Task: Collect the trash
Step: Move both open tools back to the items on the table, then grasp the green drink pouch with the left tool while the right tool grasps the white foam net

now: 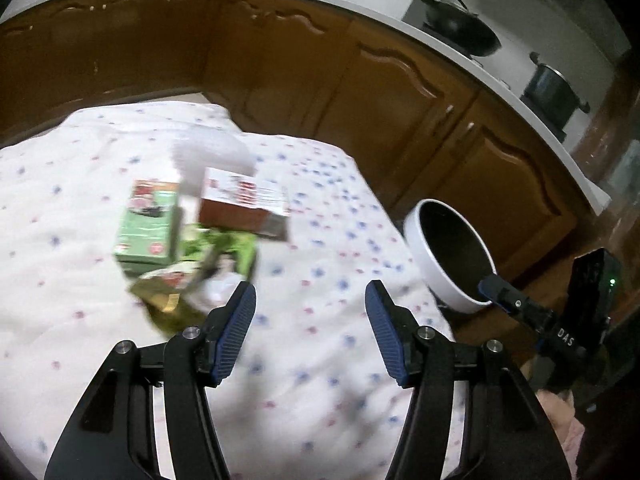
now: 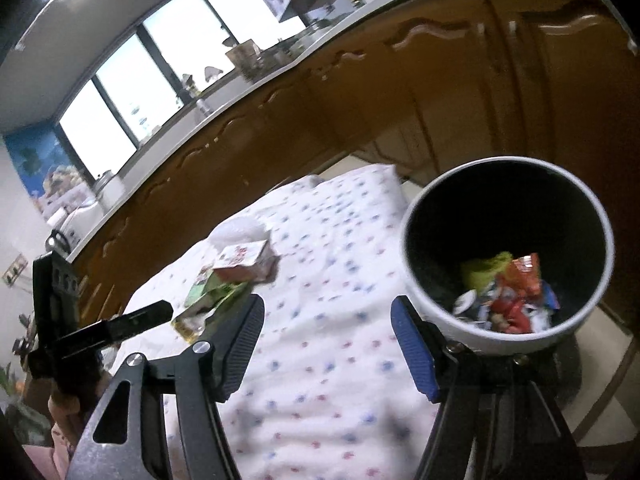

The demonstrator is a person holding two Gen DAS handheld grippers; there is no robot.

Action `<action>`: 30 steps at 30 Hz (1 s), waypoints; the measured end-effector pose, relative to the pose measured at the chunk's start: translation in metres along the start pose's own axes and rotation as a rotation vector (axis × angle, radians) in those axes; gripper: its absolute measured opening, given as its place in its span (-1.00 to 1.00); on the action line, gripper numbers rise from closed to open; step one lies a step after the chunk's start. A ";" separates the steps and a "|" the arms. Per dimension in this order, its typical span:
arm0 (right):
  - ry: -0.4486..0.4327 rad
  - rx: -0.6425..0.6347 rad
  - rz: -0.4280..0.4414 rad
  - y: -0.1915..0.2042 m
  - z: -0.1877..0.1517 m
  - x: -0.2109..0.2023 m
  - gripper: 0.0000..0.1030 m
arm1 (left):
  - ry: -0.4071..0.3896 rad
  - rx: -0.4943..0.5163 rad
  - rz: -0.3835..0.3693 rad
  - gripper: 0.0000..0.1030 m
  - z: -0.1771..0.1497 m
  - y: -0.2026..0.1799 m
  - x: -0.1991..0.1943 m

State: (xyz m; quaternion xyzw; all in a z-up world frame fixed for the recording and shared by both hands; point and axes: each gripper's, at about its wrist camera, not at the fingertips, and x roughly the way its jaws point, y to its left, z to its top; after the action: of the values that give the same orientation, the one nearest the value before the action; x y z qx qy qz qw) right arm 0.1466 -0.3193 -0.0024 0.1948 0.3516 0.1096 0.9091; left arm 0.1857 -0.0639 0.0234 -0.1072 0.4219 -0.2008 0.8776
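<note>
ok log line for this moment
left gripper open, empty | right gripper open, empty | bin holds wrappers | cartons on cloth

Ahead of you a white cloth (image 1: pixel 320 320) dotted with small blue and red flowers covers the surface. Behind it runs a row of brown wooden cabinet doors (image 1: pixel 280 64) under a pale countertop (image 1: pixel 460 36). On that counter you see a black wok (image 1: pixel 460 28) and, further right, a dark pot (image 1: pixel 554 94). Bright windows (image 2: pixel 132 80) stand above the counter.
</note>
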 end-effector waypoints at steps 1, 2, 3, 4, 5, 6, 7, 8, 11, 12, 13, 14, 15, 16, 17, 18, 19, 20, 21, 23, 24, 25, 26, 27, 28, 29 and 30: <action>0.010 -0.012 0.008 0.005 0.000 0.004 0.32 | -0.002 -0.001 0.008 0.12 0.000 0.006 -0.003; 0.016 -0.025 0.013 0.009 -0.001 0.007 0.32 | -0.005 -0.003 0.018 0.12 0.000 0.010 -0.006; 0.025 -0.041 0.015 0.014 -0.001 0.010 0.32 | -0.005 -0.004 0.023 0.12 0.000 0.015 -0.008; 0.035 -0.059 0.019 0.019 0.000 0.014 0.32 | -0.003 -0.003 0.027 0.12 0.001 0.019 -0.010; 0.041 -0.073 0.023 0.024 -0.002 0.016 0.32 | -0.004 -0.003 0.035 0.12 0.001 0.022 -0.011; 0.048 -0.089 0.027 0.029 -0.002 0.019 0.33 | -0.005 -0.003 0.039 0.12 0.001 0.024 -0.012; 0.056 -0.103 0.029 0.032 -0.002 0.022 0.35 | -0.003 0.000 0.044 0.12 0.001 0.026 -0.013; 0.068 -0.123 0.035 0.037 0.000 0.026 0.40 | -0.002 0.001 0.049 0.12 0.002 0.029 -0.014; 0.087 -0.174 0.049 0.047 0.002 0.035 0.42 | 0.001 0.006 0.064 0.12 0.002 0.034 -0.014; 0.097 -0.196 0.052 0.051 0.004 0.039 0.42 | 0.002 0.006 0.067 0.12 0.002 0.037 -0.014; 0.106 -0.218 0.057 0.055 0.006 0.043 0.43 | 0.006 0.007 0.068 0.12 0.002 0.039 -0.014; 0.111 -0.231 0.062 0.057 0.007 0.045 0.43 | 0.012 0.011 0.070 0.12 0.002 0.041 -0.013; 0.116 -0.250 0.071 0.060 0.010 0.049 0.43 | 0.014 0.013 0.074 0.12 0.003 0.043 -0.012; 0.122 -0.267 0.081 0.063 0.013 0.054 0.43 | 0.015 0.015 0.077 0.12 0.003 0.044 -0.012; 0.126 -0.276 0.089 0.065 0.014 0.056 0.43 | 0.017 0.017 0.077 0.12 0.003 0.044 -0.011; 0.134 -0.284 0.105 0.067 0.018 0.061 0.43 | 0.018 0.019 0.077 0.12 0.004 0.046 -0.010; 0.141 -0.292 0.118 0.070 0.022 0.067 0.44 | 0.017 0.020 0.080 0.12 0.005 0.046 -0.010; 0.145 -0.298 0.124 0.071 0.024 0.070 0.44 | 0.015 0.023 0.083 0.12 0.006 0.046 -0.009; 0.151 -0.309 0.131 0.075 0.029 0.076 0.44 | 0.016 0.025 0.084 0.12 0.006 0.046 -0.008; 0.157 -0.322 0.158 0.083 0.039 0.088 0.44 | 0.019 0.026 0.084 0.12 0.009 0.048 -0.003; 0.159 -0.323 0.168 0.086 0.043 0.094 0.44 | 0.022 0.026 0.084 0.12 0.010 0.048 0.000; 0.163 -0.323 0.175 0.091 0.048 0.102 0.44 | 0.024 0.027 0.086 0.12 0.011 0.049 0.003; 0.166 -0.320 0.182 0.094 0.052 0.110 0.44 | 0.026 0.028 0.088 0.12 0.012 0.050 0.006; 0.173 -0.311 0.192 0.097 0.056 0.118 0.44 | 0.030 0.030 0.088 0.12 0.013 0.051 0.010; 0.185 -0.292 0.208 0.100 0.061 0.129 0.44 | 0.036 0.032 0.091 0.12 0.013 0.051 0.014; 0.192 -0.267 0.215 0.101 0.066 0.140 0.44 | 0.043 0.031 0.097 0.12 0.014 0.052 0.018; 0.197 -0.235 0.209 0.100 0.070 0.150 0.44 | 0.049 0.030 0.099 0.12 0.014 0.053 0.021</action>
State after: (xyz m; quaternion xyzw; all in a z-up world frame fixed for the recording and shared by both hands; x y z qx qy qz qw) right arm 0.2971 -0.1982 -0.0014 0.1110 0.4017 0.2626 0.8703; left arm 0.2229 -0.0257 -0.0016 -0.0682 0.4450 -0.1660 0.8774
